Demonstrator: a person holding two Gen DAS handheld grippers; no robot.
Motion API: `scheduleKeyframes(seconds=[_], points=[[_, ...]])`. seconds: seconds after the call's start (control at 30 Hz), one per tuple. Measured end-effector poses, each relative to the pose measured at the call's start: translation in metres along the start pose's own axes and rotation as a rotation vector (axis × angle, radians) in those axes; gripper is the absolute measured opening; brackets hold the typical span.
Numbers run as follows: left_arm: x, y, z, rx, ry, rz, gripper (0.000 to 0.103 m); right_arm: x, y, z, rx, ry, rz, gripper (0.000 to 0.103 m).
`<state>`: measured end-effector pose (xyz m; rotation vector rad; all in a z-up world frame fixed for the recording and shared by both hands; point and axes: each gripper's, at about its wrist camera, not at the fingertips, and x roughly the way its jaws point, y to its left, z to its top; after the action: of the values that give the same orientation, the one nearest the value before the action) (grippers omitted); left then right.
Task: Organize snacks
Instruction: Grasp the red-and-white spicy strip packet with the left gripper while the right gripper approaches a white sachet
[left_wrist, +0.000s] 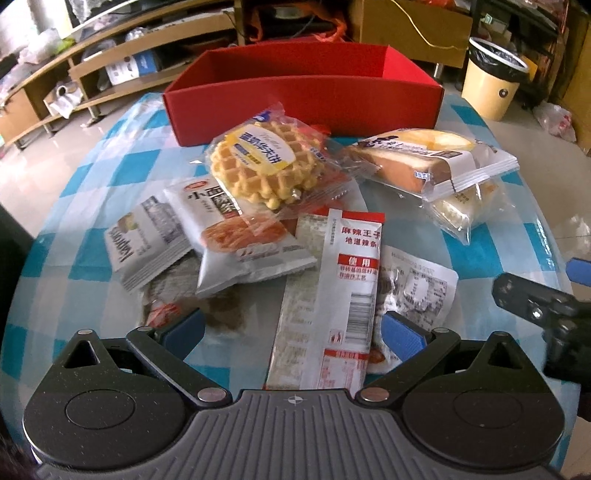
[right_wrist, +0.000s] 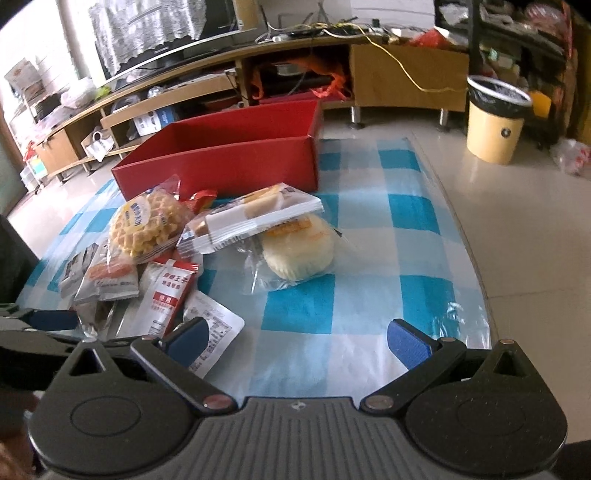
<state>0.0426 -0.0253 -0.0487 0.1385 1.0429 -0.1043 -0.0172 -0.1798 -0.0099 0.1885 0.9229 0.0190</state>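
Several wrapped snacks lie in a heap on the blue-and-white checked table (left_wrist: 110, 173) in front of an empty red box (left_wrist: 303, 92). A waffle pack (left_wrist: 266, 162) tops the heap, with a sandwich-bread pack (left_wrist: 424, 158) to its right and a long red-and-white spicy-strip packet (left_wrist: 332, 295) nearest me. My left gripper (left_wrist: 291, 332) is open, its blue pads on either side of that long packet's near end. My right gripper (right_wrist: 295, 339) is open over bare cloth, right of the heap. In the right wrist view the red box (right_wrist: 221, 155), waffle pack (right_wrist: 147, 225) and a round pale cake (right_wrist: 299, 251) show.
A yellow waste bin (right_wrist: 495, 118) with a black liner stands on the tiled floor beyond the table's right edge (right_wrist: 476, 258). Low wooden shelves (right_wrist: 184, 96) with clutter run along the back. My right gripper also shows at the right edge of the left wrist view.
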Motion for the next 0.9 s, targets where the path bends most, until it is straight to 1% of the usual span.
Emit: scheduleKeyframes(seconds=[0.07,0.13,0.2,0.3,0.33,0.37,0.4,0.43,0.47,0.57,0.67,0.7,0.73,0.77,0.83,0.9], points=[[0.007,0.0,0.004,-0.005,0.012,0.0,0.102,0.0,-0.002,0.001,0.008,0.0,0.002,0.102],[0.011,-0.001,0.008,-0.007,0.006,0.001,0.103,0.0,-0.002,0.001,0.012,0.0,0.004,0.102],[0.013,-0.002,0.011,0.012,0.002,0.004,0.103,0.001,-0.002,0.001,0.015,0.005,0.005,0.102],[0.012,-0.002,0.012,0.018,0.002,-0.009,0.099,0.003,-0.002,0.001,0.014,0.012,0.003,0.102],[0.01,-0.002,0.01,0.023,0.003,-0.014,0.093,0.003,-0.002,0.001,0.014,0.013,0.0,0.102],[0.008,-0.002,0.008,0.028,0.005,-0.026,0.082,0.004,-0.002,0.001,0.016,0.013,-0.002,0.102],[0.006,-0.001,0.006,0.026,0.017,-0.048,0.077,0.004,-0.003,0.001,0.021,0.014,-0.002,0.102],[0.004,-0.001,0.004,0.021,0.025,-0.068,0.07,0.004,-0.004,0.002,0.025,0.017,-0.001,0.102],[0.003,0.0,0.001,0.018,0.039,-0.085,0.067,0.004,-0.004,0.002,0.029,0.019,0.002,0.102],[-0.001,0.004,-0.008,-0.016,0.091,-0.149,0.067,0.004,-0.005,0.002,0.028,0.019,0.001,0.102],[-0.005,0.009,-0.01,-0.03,0.091,-0.177,0.068,0.003,-0.006,0.002,0.037,0.021,0.007,0.102],[-0.006,0.01,-0.009,-0.031,0.084,-0.181,0.071,0.002,-0.007,0.002,0.039,0.022,0.007,0.102],[-0.005,0.01,-0.007,-0.037,0.081,-0.18,0.08,0.002,-0.007,0.002,0.04,0.024,0.006,0.102],[-0.004,0.01,-0.005,-0.044,0.077,-0.178,0.084,0.003,-0.007,0.003,0.042,0.027,0.007,0.102],[0.002,0.007,0.0,-0.042,0.074,-0.17,0.084,0.003,-0.008,0.003,0.049,0.035,0.011,0.102],[0.008,0.003,0.003,-0.032,0.074,-0.148,0.09,0.004,-0.009,0.002,0.048,0.042,0.012,0.102]])
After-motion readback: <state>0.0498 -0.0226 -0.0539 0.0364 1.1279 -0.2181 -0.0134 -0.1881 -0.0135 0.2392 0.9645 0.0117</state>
